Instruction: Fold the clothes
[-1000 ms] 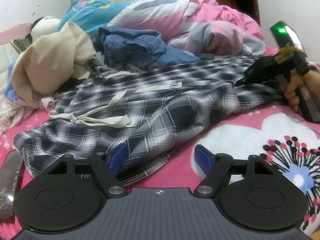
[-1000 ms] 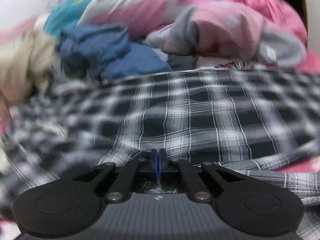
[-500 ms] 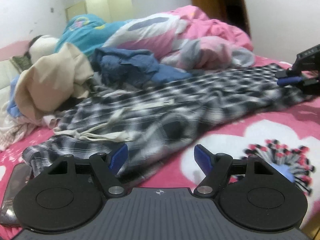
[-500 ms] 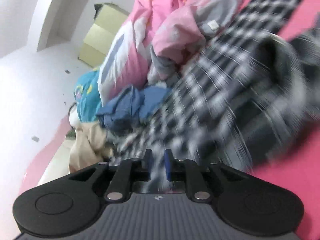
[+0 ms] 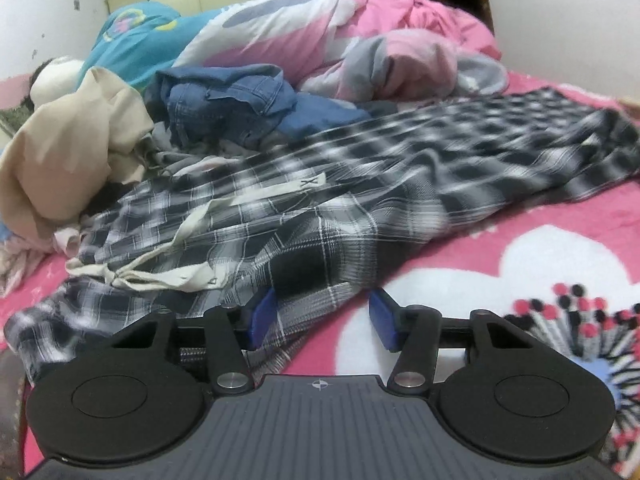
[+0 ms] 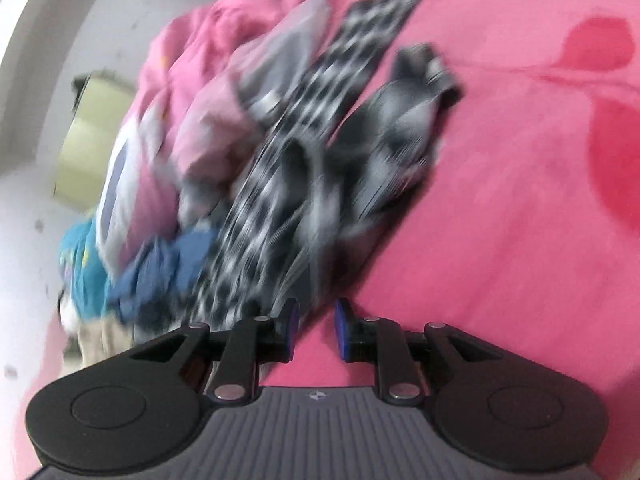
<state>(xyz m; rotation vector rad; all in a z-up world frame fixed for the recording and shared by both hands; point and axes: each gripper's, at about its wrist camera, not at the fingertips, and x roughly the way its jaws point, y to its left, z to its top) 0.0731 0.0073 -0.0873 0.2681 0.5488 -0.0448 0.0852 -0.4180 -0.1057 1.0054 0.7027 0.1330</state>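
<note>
Item 1: plaid trousers [image 5: 360,184], black/white check, w/ cream drawstring [image 5: 192,224] at waistband. Lying spread across pink bedspread [image 5: 460,264]; legs run away toward far right of bed, waist end nearest the left gripper. Landmark for all below.

Item 2: left gripper [image 5: 322,316], blue pads. Sits at near hem of the trousers. Jaws closing; a fold of plaid lies between them, left pad against cloth, right pad apart from it over bedspread. Not clamped yet.

Item 3: right gripper [image 6: 316,326], blue pads, view rolled sideways and blurred. Jaws parted a little, only pink bedspread showing in the gap; nothing held. Trousers [image 6: 304,168] just beyond its left fingertip, touching or not: cannot tell.

Item 4: denim garment [image 5: 228,108], crumpled, behind the trousers, touching far edge.

Item 5: beige garment [image 5: 64,160], heaped, left of the trousers by waistband.

Item 6: pink/white duvet [image 5: 320,28], bunched, behind the trousers, past the denim.

Item 7: teal cloth w/ print [image 5: 132,40], far left behind the trousers.

Item 8: white flower print w/ dotted stamens [image 5: 560,280] on bedspread, right of the trousers, near side.
</note>
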